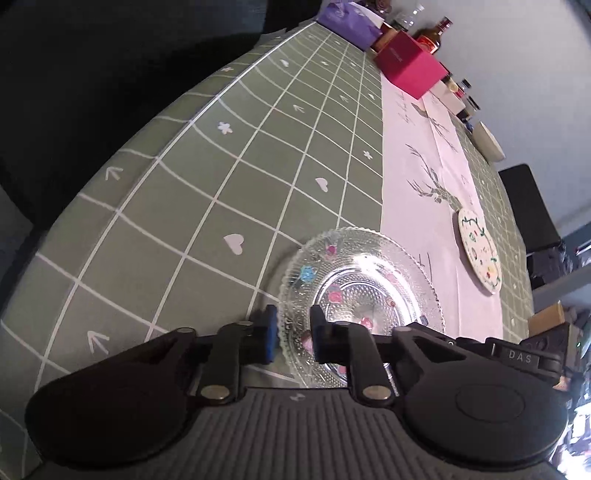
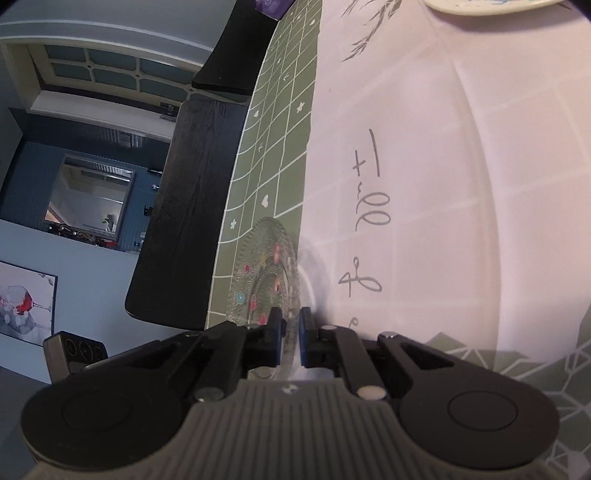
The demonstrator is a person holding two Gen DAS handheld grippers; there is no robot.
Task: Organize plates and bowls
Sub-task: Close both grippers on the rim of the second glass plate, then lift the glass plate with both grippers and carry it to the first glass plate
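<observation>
A clear glass plate (image 1: pixel 354 291) with small painted flowers lies where the green checked tablecloth (image 1: pixel 221 192) meets the white runner (image 1: pixel 424 166). My left gripper (image 1: pixel 294 332) is shut on its near left rim, one blue pad outside and one finger over the plate. In the right wrist view the same glass plate (image 2: pixel 266 273) shows edge-on, and my right gripper (image 2: pixel 291 341) is shut on its rim. A white plate (image 1: pixel 478 254) with coloured decoration lies further along the runner, and only its edge (image 2: pixel 491 5) shows at the top of the right wrist view.
A white bowl (image 1: pixel 489 142) sits far along the table. A red box (image 1: pixel 410 62), a purple bag (image 1: pixel 347 18) and bottles (image 1: pixel 432 35) crowd the far end. Black chairs (image 1: pixel 528 206) (image 2: pixel 192 206) stand at both sides of the table.
</observation>
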